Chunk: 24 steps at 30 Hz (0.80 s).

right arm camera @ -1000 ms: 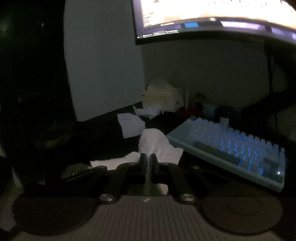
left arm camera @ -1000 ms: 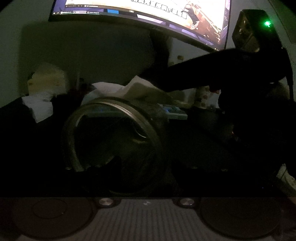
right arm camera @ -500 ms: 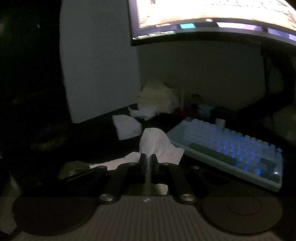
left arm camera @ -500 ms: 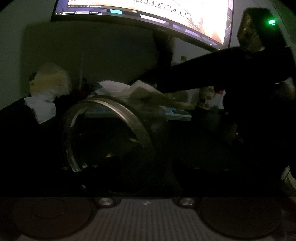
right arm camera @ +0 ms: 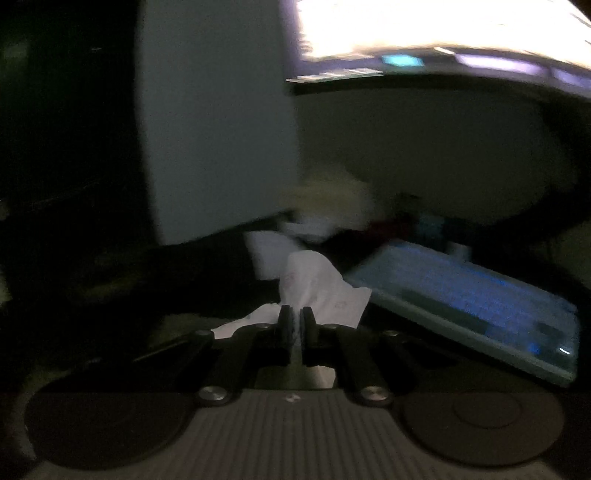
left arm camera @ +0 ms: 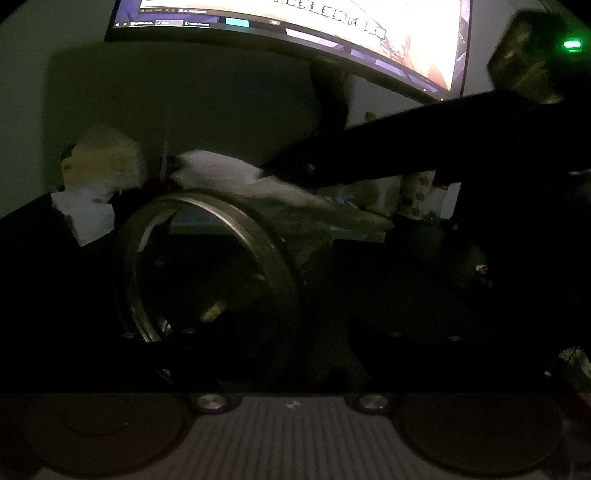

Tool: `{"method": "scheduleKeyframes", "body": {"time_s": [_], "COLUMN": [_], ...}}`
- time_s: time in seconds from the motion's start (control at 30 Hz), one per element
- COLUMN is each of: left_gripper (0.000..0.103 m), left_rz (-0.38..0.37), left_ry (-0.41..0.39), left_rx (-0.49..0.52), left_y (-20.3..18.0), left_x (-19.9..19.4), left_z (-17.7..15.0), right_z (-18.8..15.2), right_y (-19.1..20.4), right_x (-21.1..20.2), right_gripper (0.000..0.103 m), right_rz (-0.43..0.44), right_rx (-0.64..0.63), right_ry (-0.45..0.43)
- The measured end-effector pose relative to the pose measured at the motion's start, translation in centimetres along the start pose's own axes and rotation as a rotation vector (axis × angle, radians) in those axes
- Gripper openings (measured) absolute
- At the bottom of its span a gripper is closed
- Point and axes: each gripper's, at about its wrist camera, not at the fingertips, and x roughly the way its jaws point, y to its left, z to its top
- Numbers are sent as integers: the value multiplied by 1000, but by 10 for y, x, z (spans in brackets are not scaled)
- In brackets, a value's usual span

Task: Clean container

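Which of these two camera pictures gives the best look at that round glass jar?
The left wrist view: the jar fills its middle, lying sideways with its open rim facing the camera. The right wrist view shows none of it, only the right gripper pinching a white tissue.

right gripper (right arm camera: 295, 325) low in the middle, jaws pinched tight on a white tissue (right arm camera: 317, 284) that fans up and to the right past the fingertips (right arm camera: 283, 325). pale, blue-lit keyboard (right arm camera: 476, 299) slanting off to the right on a dark desk (right arm camera: 207, 266). more crumpled white paper (right arm camera: 267, 251) just behind the tissue. bright monitor (right arm camera: 443, 33) along the top. whole view dim and smeared with blur.
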Motion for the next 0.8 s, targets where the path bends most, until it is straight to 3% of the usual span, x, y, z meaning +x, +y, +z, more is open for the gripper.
{"method": "scheduleKeyframes", "body": {"time_s": [0.07, 0.17, 0.27, 0.37, 0.53, 0.8], "left_gripper": [64, 65, 65, 66, 68, 68], "left_rz": [1, 4, 5, 9, 15, 15], "left_ry": [2, 1, 0, -1, -2, -3], "left_rx": [9, 6, 6, 10, 21, 18], "left_y": [0, 0, 1, 1, 0, 1], "left_x": [0, 0, 0, 1, 3, 3], "left_z": [0, -1, 0, 0, -1, -1], "right_z": [1, 0, 0, -1, -5, -6], "right_y": [12, 10, -8, -21, 3, 9], "right_x": [-2, -1, 5, 5, -5, -11], "right_gripper": [7, 7, 7, 7, 7, 11], "right_rz": [56, 47, -65, -95, 57, 90], "right_rx": [-29, -31, 2, 68, 10, -3], "right_ry": [-2, 1, 5, 10, -5, -8]}}
